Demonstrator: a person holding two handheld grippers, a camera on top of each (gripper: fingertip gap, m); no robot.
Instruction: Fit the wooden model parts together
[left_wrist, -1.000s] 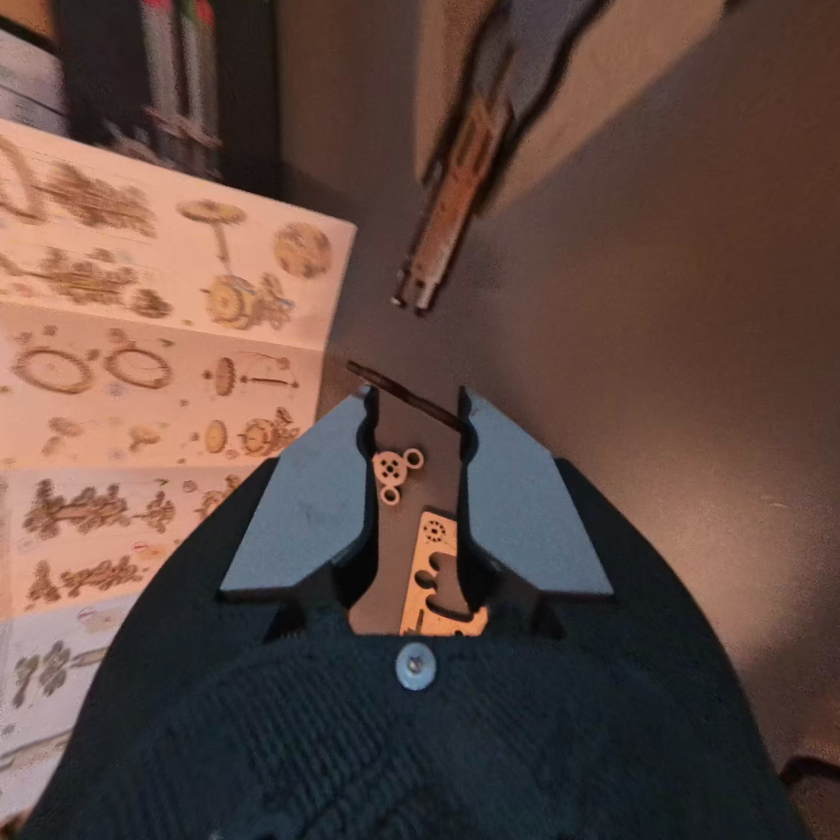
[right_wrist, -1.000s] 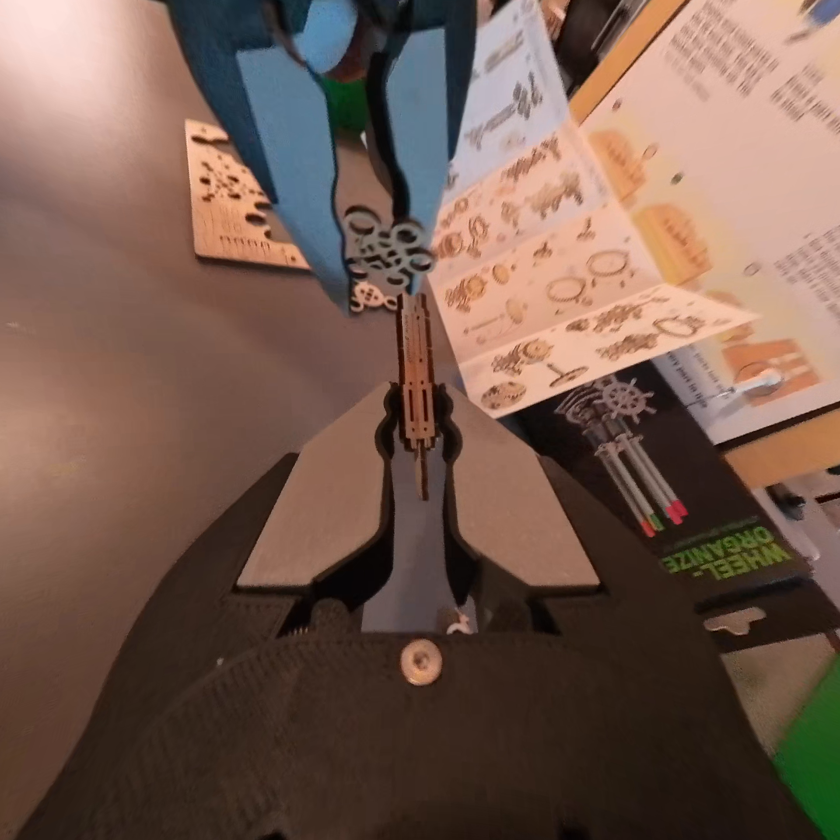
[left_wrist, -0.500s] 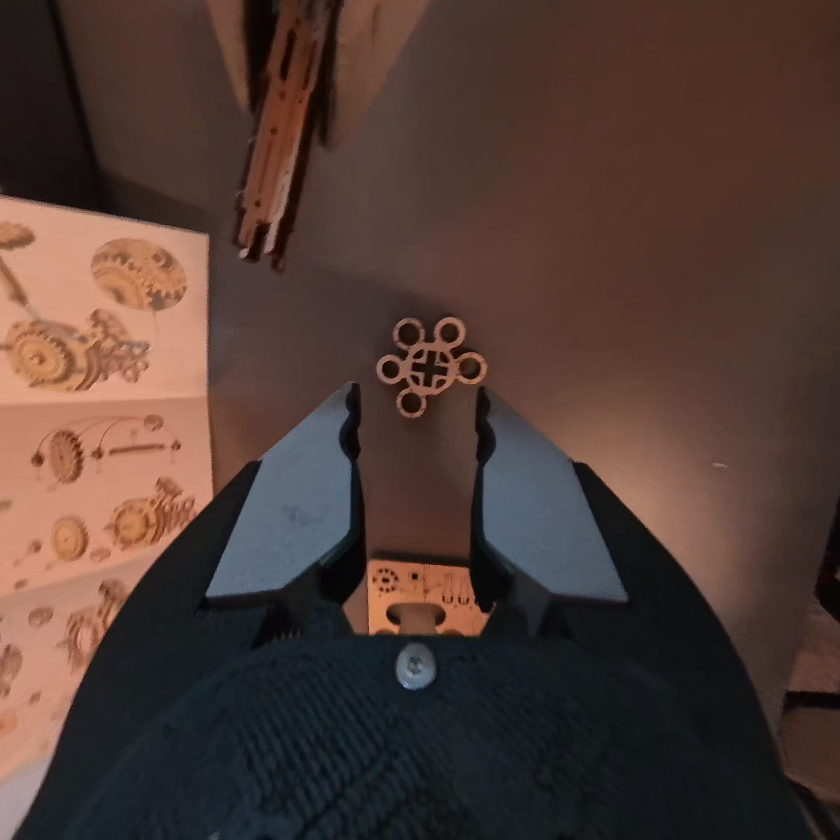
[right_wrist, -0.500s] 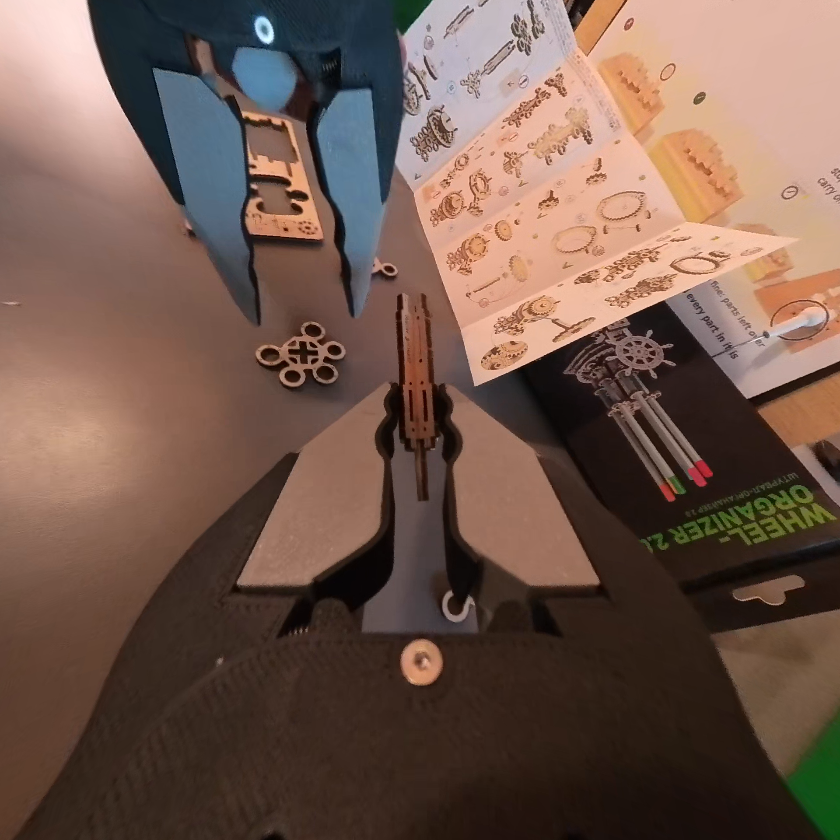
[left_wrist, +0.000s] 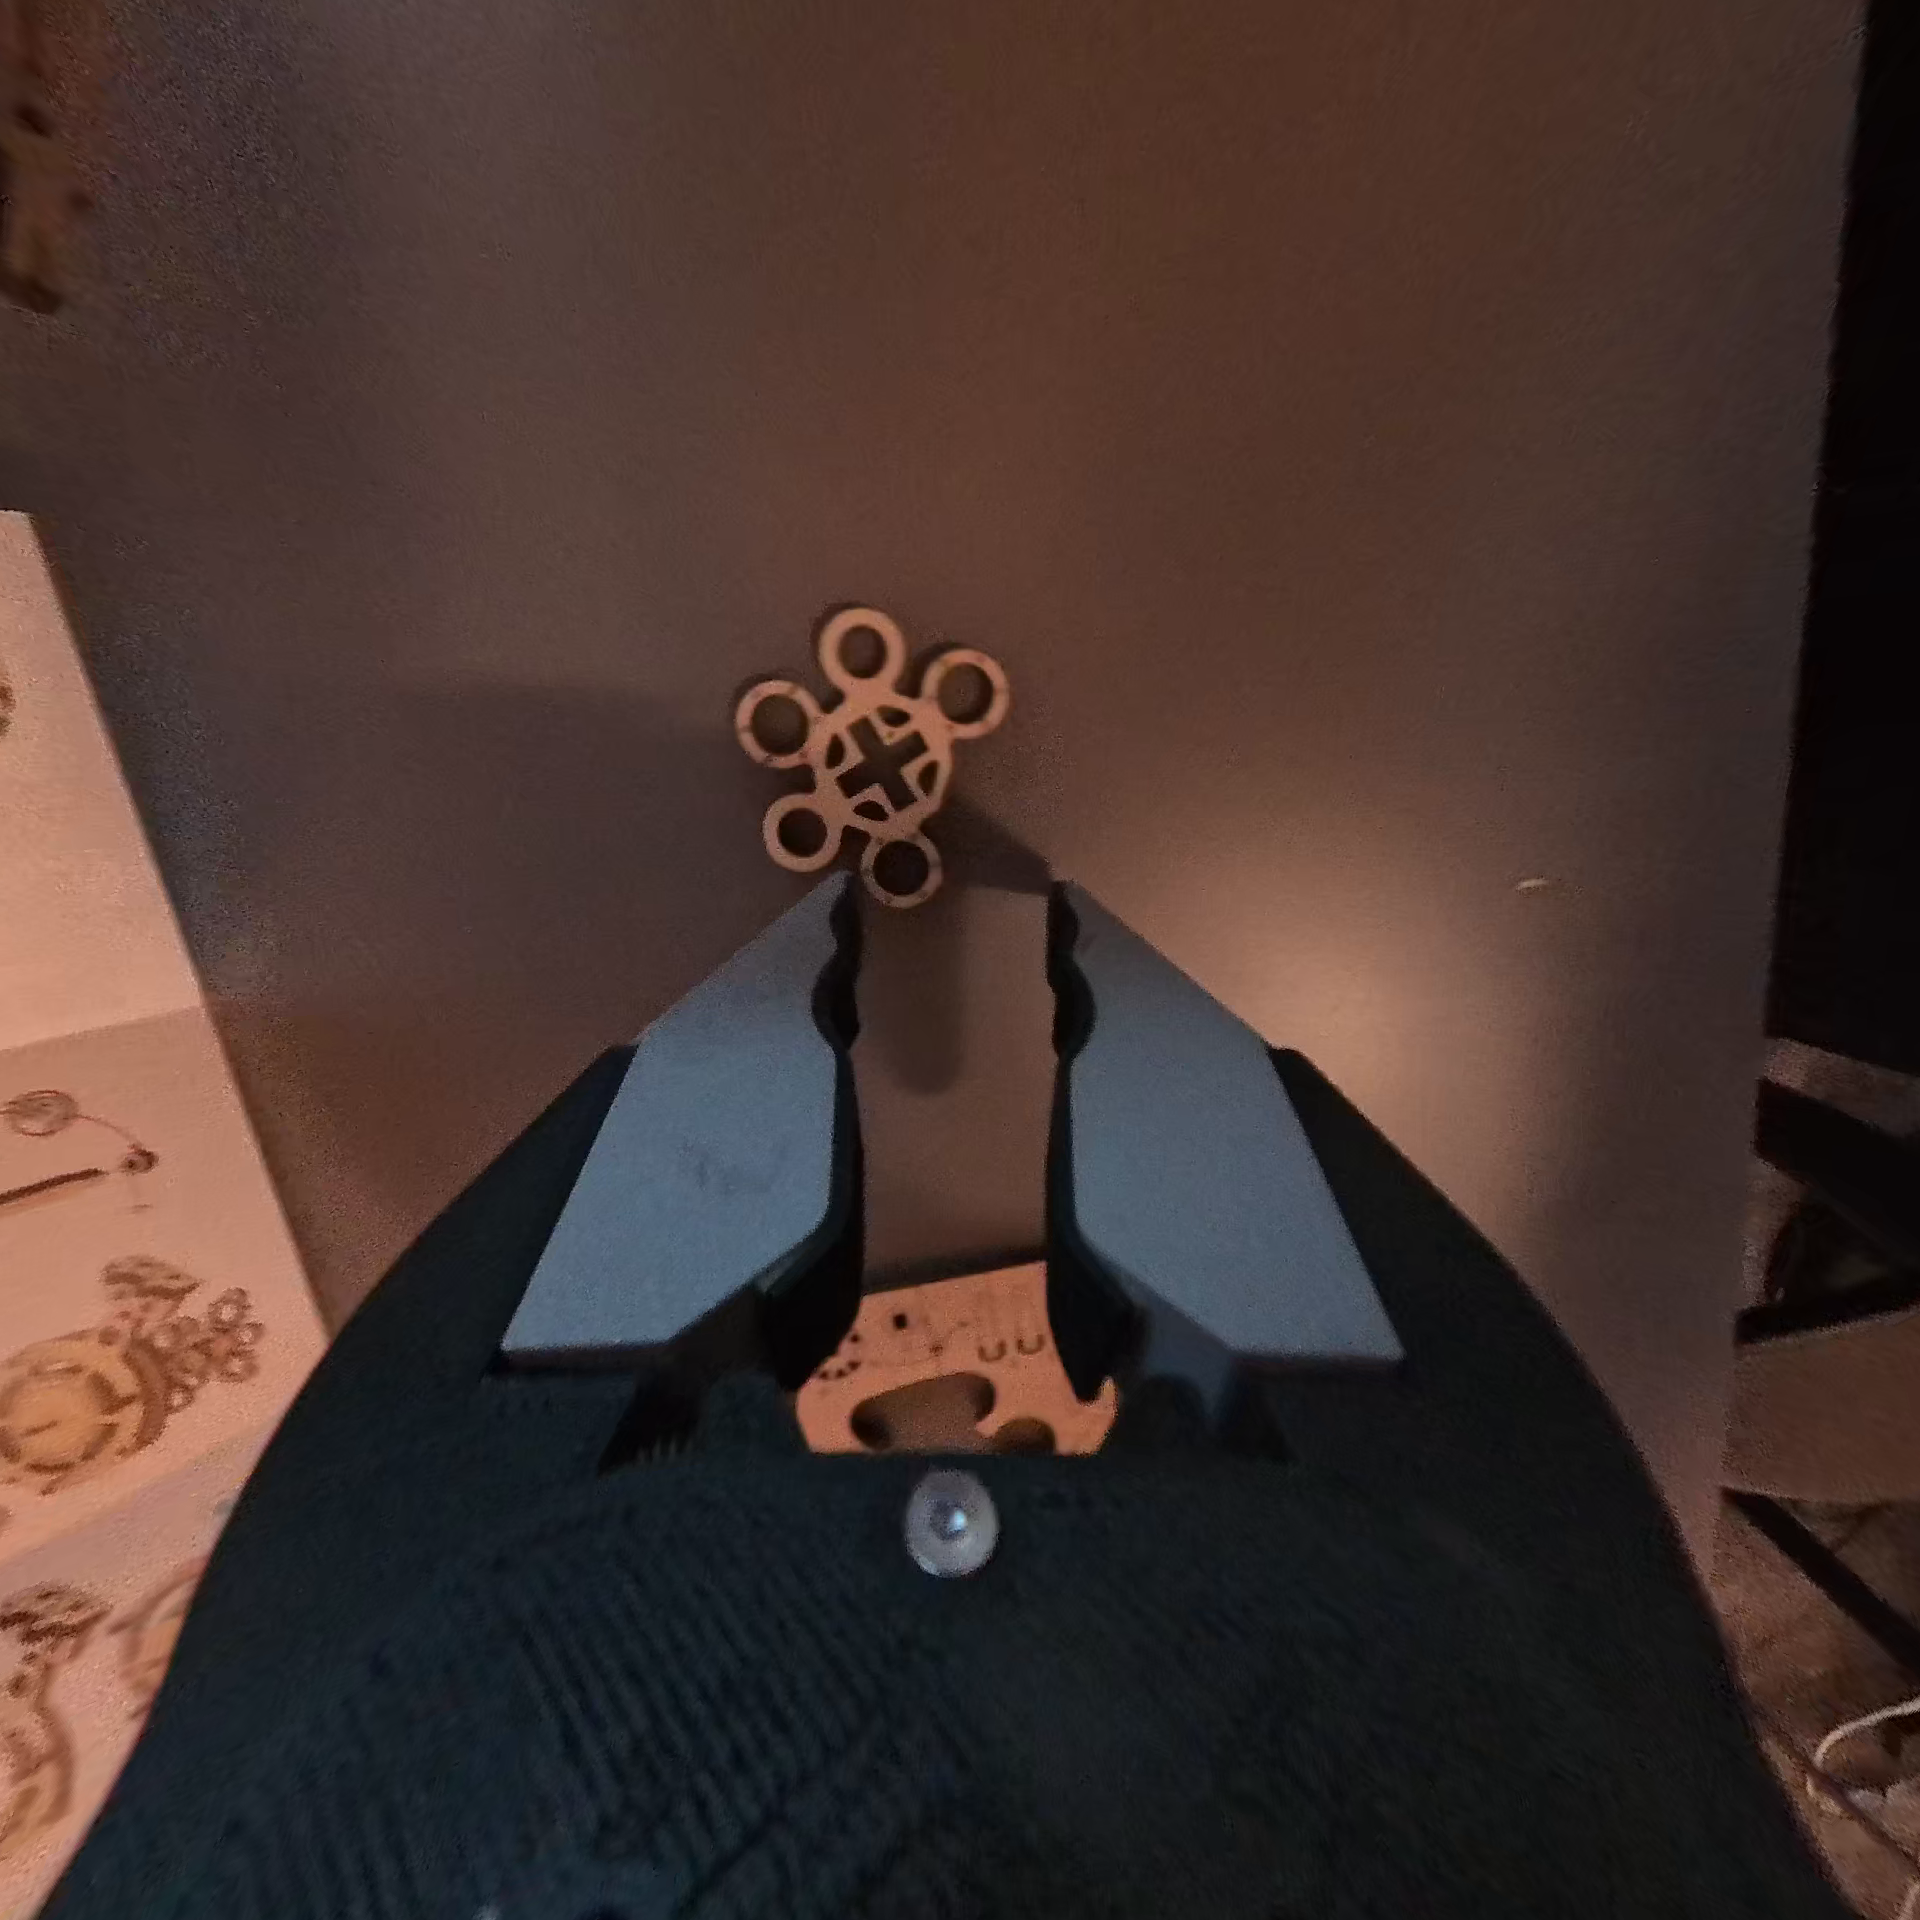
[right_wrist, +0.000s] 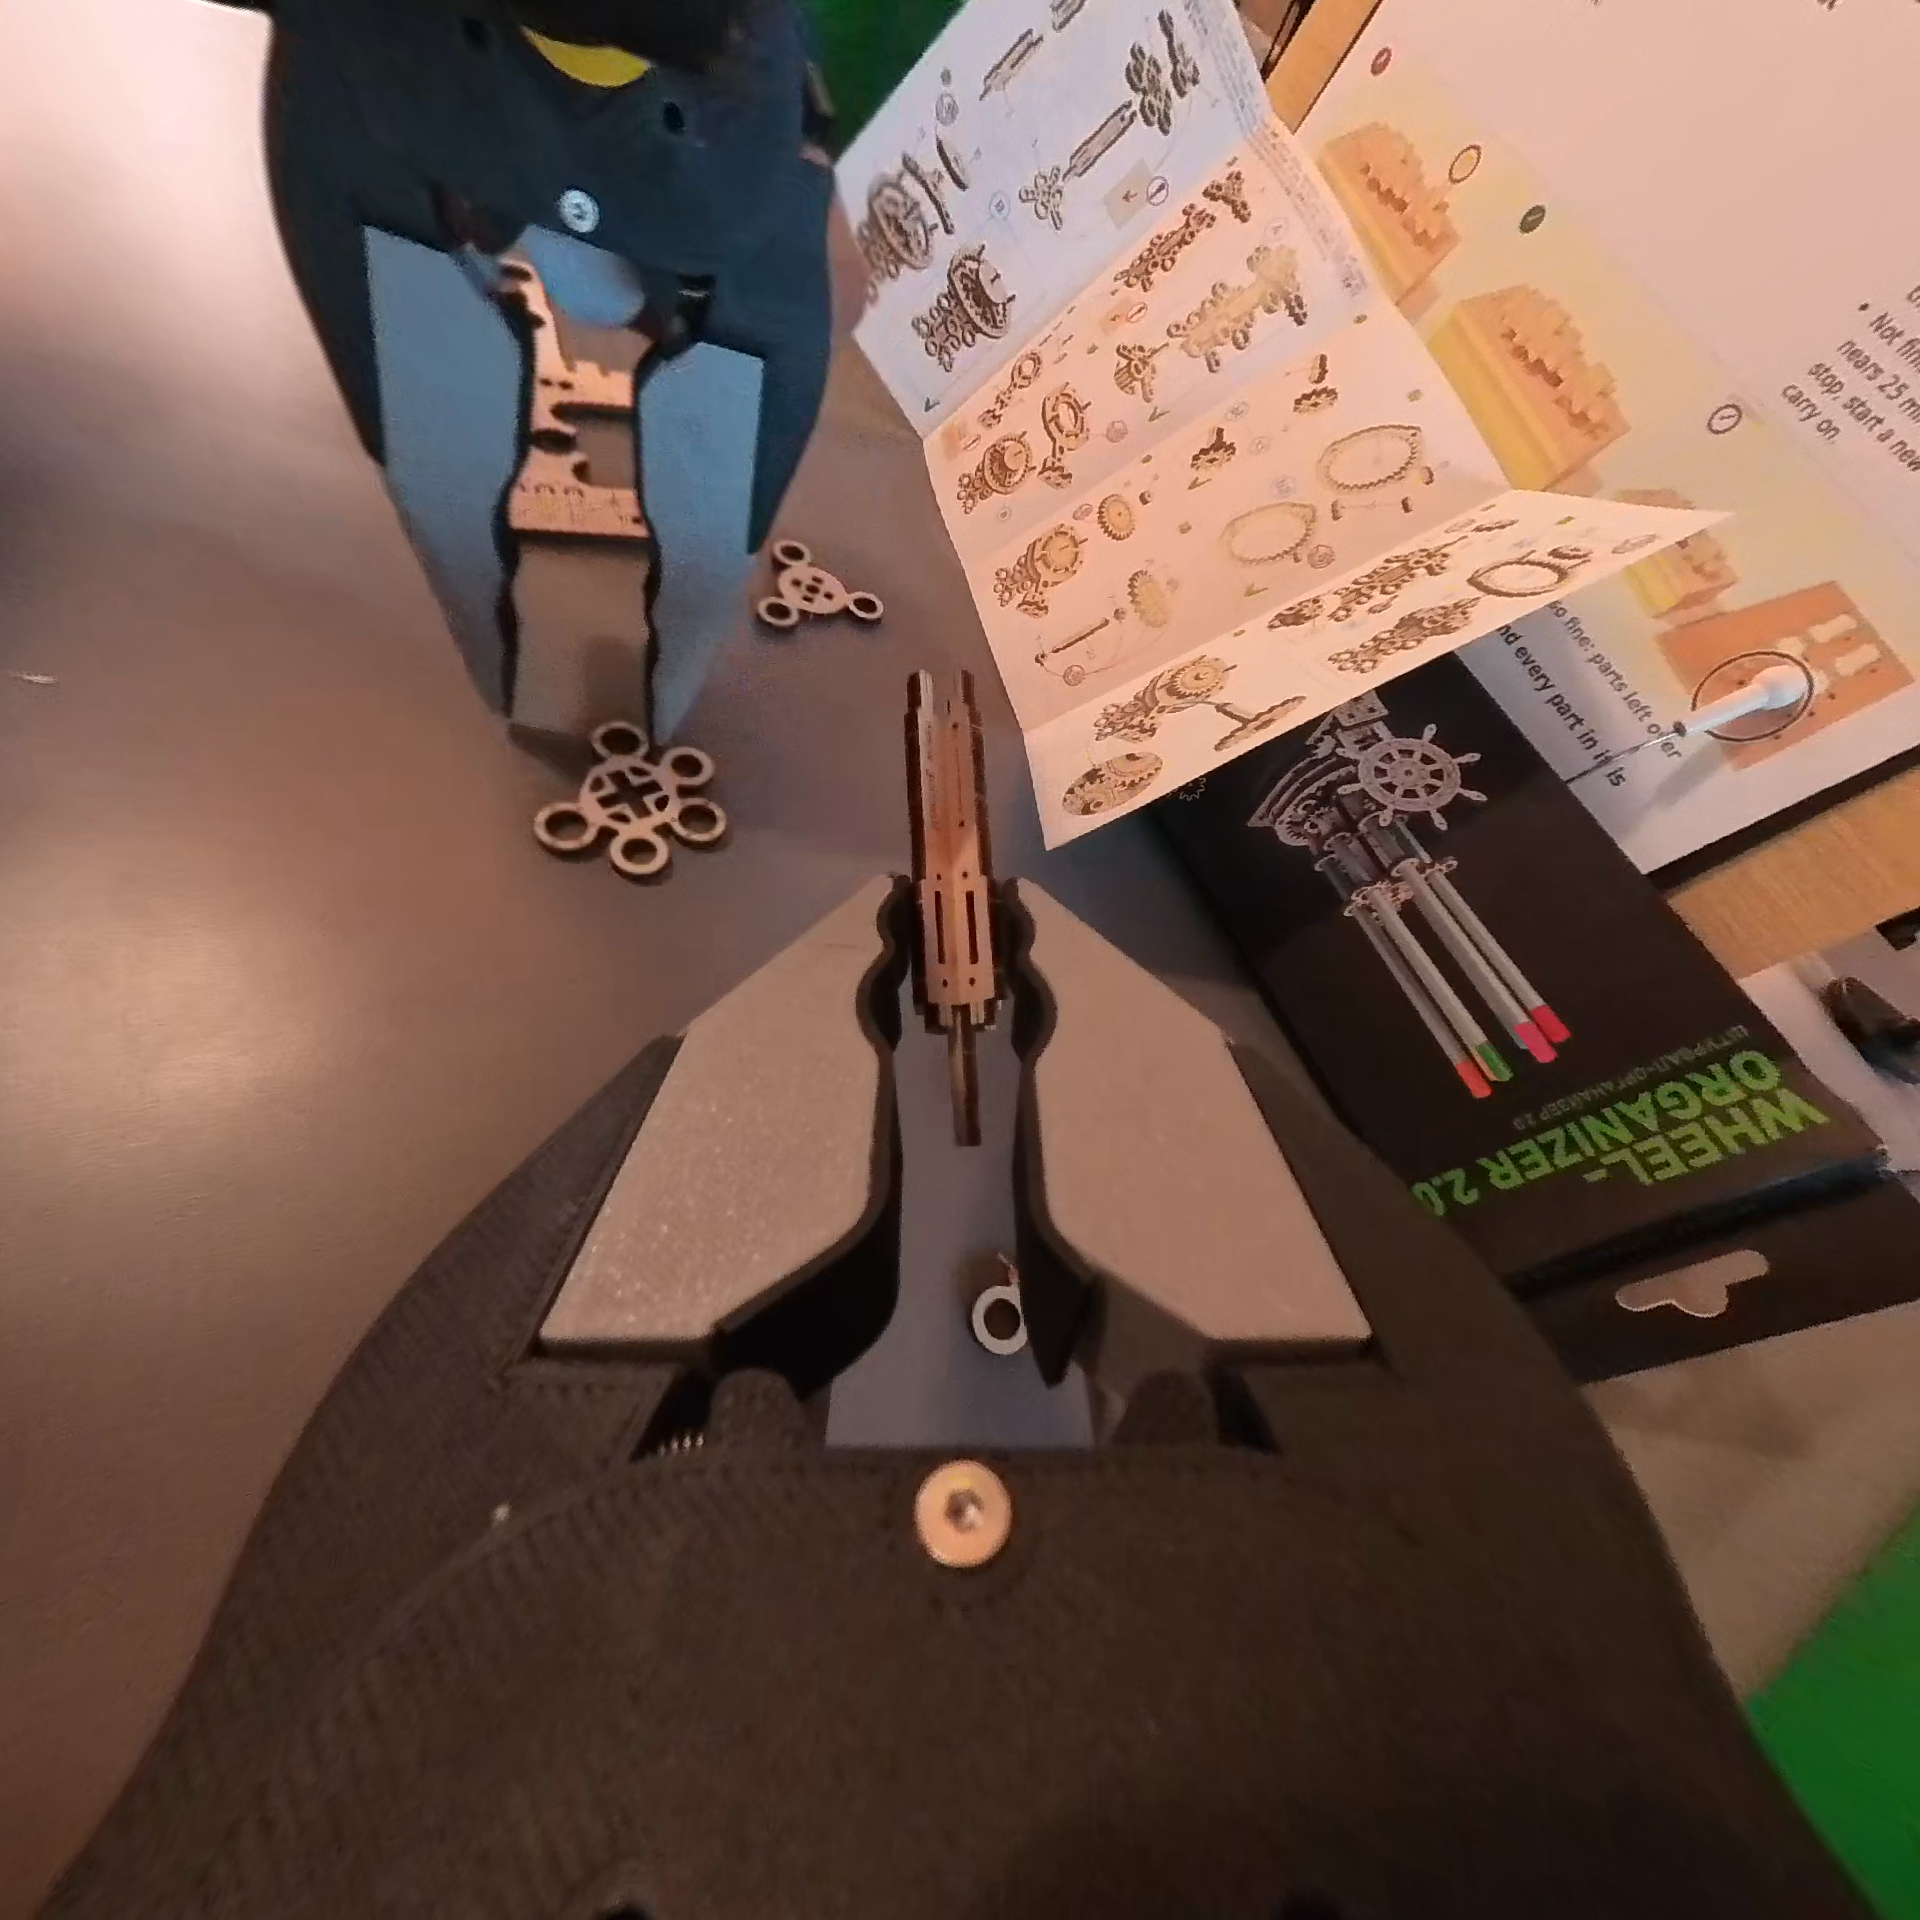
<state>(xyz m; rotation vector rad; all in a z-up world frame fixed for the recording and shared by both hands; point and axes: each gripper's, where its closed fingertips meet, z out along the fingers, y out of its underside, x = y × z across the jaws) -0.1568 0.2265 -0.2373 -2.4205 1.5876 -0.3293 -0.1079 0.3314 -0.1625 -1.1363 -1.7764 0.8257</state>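
My left tool (left_wrist: 951, 899), jaws apart and empty, hung just short of the five-ringed wooden disc (left_wrist: 871, 756) lying flat on the desk (left_wrist: 1351, 520), probably not touching it, while my right tool (right_wrist: 956, 904) clamped the wooden shaft (right_wrist: 943, 821) pointing forward, right of the disc.

Five-ring wooden disc (left_wrist: 871, 756), cross slot in its hub, lies flat on the grey table, clear of the other parts. Slotted wooden shaft (right_wrist: 948, 873) is upright, one thin tab sticking out of its near end. Three-ring piece (right_wrist: 819, 600) lies flat farther back. Cut-out sheet (right_wrist: 569, 436) lies flat behind it.
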